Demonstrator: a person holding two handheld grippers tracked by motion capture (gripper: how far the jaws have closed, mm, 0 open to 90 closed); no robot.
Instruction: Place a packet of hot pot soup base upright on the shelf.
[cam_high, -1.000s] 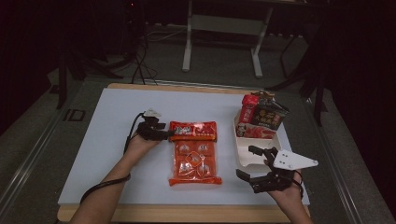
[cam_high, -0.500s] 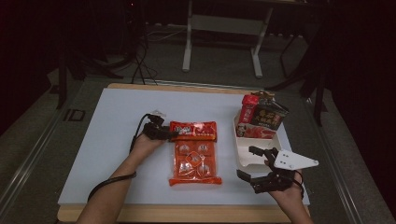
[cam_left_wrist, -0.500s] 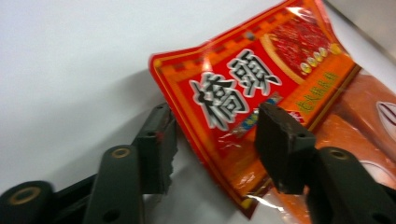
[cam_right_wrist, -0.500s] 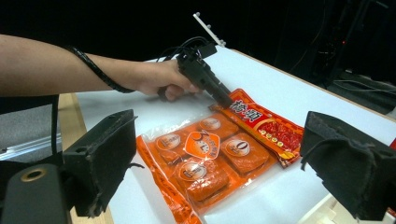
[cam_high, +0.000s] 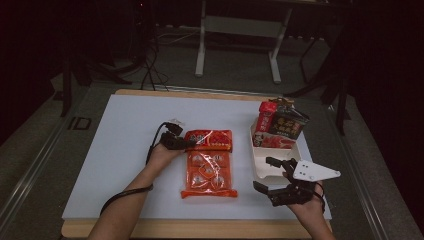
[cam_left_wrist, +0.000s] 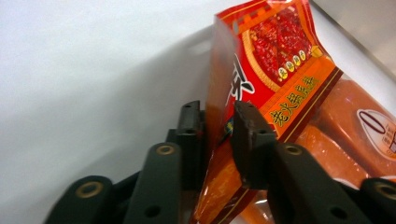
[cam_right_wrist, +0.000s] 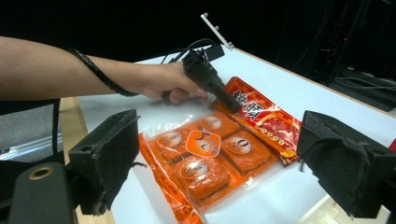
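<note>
Currently, the scene is reading as follows.
Left claw (cam_high: 187, 143): it is sitting at the left end of the red packet's top edge, and its jaws have just been closing; in the left gripper view the two black pads are pinching the packet's upright edge between them.
Red packet (cam_high: 209, 140): it is lying across the top of the orange pack, near the middle of the desk, with its left edge lifted into the left claw.
Orange pack (cam_high: 209, 173): it is lying flat on the white desk (cam_high: 120, 135), showing four orange blocks under clear film, its top end tucked under the red packet.
Right claw (cam_high: 270, 174): it is hovering near the front right of the desk with its jaws standing wide apart and nothing between them; in the right gripper view the two pads are framing the orange pack from afar.
White tray (cam_high: 261, 170): it is sitting at the right side of the desk, just beyond the right claw, holding red and dark snack bags (cam_high: 280, 125) at its far end.
</note>
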